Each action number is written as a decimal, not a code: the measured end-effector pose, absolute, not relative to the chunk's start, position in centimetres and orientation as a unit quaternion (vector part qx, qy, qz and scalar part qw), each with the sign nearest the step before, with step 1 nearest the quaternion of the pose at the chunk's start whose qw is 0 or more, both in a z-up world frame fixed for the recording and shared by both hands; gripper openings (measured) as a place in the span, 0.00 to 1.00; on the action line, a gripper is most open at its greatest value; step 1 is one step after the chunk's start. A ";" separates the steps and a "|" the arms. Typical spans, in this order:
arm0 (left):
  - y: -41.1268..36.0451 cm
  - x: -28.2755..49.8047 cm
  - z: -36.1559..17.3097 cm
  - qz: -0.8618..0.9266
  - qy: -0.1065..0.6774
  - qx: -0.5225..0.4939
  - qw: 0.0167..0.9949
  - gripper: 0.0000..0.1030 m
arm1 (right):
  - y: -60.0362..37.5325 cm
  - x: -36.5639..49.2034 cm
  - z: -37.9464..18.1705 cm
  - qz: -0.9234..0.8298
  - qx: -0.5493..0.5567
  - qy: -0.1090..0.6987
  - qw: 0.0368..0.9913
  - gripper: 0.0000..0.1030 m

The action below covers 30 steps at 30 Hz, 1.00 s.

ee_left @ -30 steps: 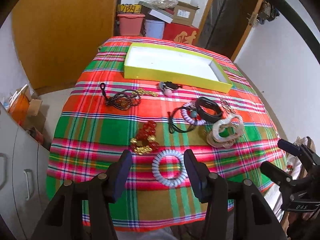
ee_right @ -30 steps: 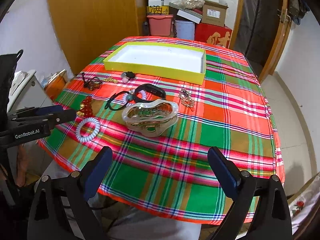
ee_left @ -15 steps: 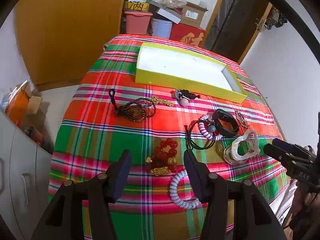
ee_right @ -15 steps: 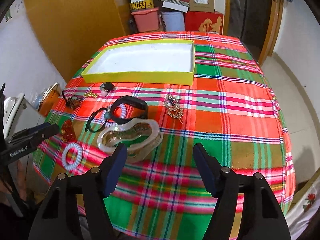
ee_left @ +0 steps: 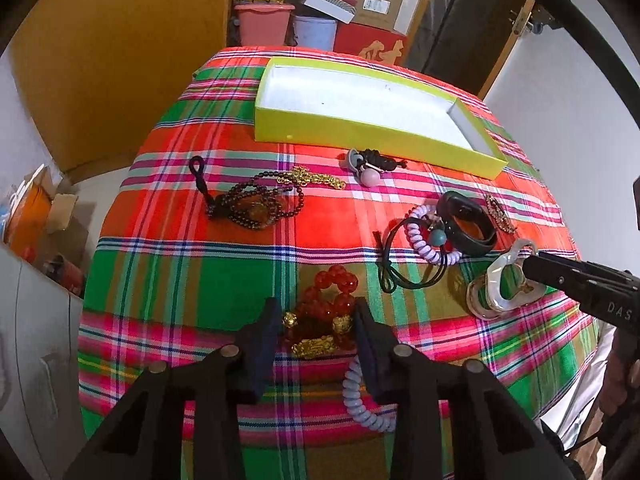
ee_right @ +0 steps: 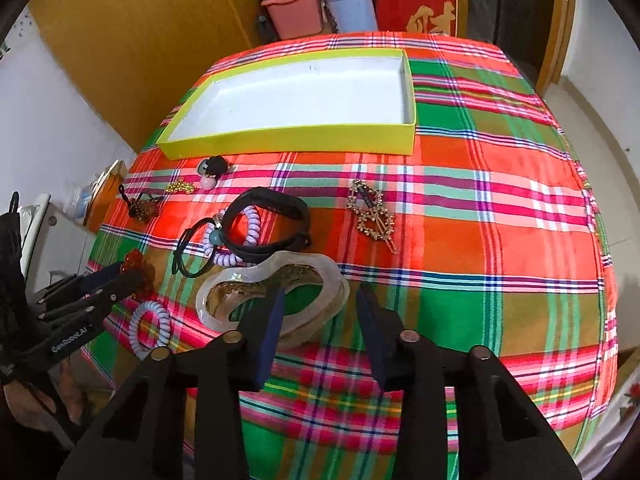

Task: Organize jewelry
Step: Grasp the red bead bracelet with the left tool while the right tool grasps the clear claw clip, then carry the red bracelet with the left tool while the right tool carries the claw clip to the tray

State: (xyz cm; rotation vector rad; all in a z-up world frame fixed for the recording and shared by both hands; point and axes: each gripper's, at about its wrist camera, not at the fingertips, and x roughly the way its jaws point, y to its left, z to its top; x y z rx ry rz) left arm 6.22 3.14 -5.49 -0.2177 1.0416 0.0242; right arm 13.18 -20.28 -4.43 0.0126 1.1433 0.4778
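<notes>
Near the tablecloth's [ee_right: 460, 248] front edge, both jaws closing: left gripper [ee_left: 316, 332] astride red bracelet [ee_left: 326, 312], right gripper [ee_right: 320, 312] astride shell bangle [ee_right: 240, 280].

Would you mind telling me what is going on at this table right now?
A person is sorting jewelry with two handheld grippers. The left gripper is closing around the red bead bracelet, and the right gripper is closing around the pearly bangle's rim. Neither piece looks lifted yet. The yellow tray holds nothing, and the other pieces lie on the plaid cloth.

Two near, downward wrist views, shared tablecloth [ee_left: 192, 280]
</notes>
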 end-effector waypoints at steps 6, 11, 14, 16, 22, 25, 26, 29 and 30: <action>2.7 6.4 -5.2 0.010 0.486 -0.084 0.870 0.19 | -20.0 13.6 -4.9 0.210 -0.005 0.548 0.809 0.16; 2.8 6.3 -4.8 0.009 0.483 -0.086 0.871 0.18 | -20.0 13.3 -4.5 0.209 -0.011 0.544 0.813 0.14; 2.8 5.8 -4.1 0.010 0.475 -0.083 0.876 0.18 | -20.0 12.8 -3.8 0.209 -0.017 0.535 0.818 0.13; 2.8 5.5 -3.5 0.010 0.467 -0.080 0.881 0.18 | -20.0 12.5 -3.2 0.208 -0.023 0.527 0.824 0.13; 2.5 5.0 -1.2 0.009 0.444 -0.074 0.893 0.17 | -20.4 11.7 -0.9 0.206 -0.024 0.498 0.842 0.12; 2.3 4.8 -0.3 0.007 0.435 -0.077 0.897 0.18 | -20.7 11.3 0.0 0.206 -0.025 0.487 0.848 0.12; 2.3 4.7 -0.1 0.006 0.433 -0.078 0.898 0.18 | -20.7 11.2 0.2 0.207 -0.026 0.485 0.849 0.12; 2.1 4.5 0.2 0.003 0.431 -0.082 0.899 0.17 | -20.7 10.8 0.7 0.212 -0.023 0.481 0.850 0.12; 2.1 4.5 0.2 0.003 0.430 -0.082 0.899 0.17 | -20.7 10.7 0.8 0.214 -0.020 0.479 0.851 0.12</action>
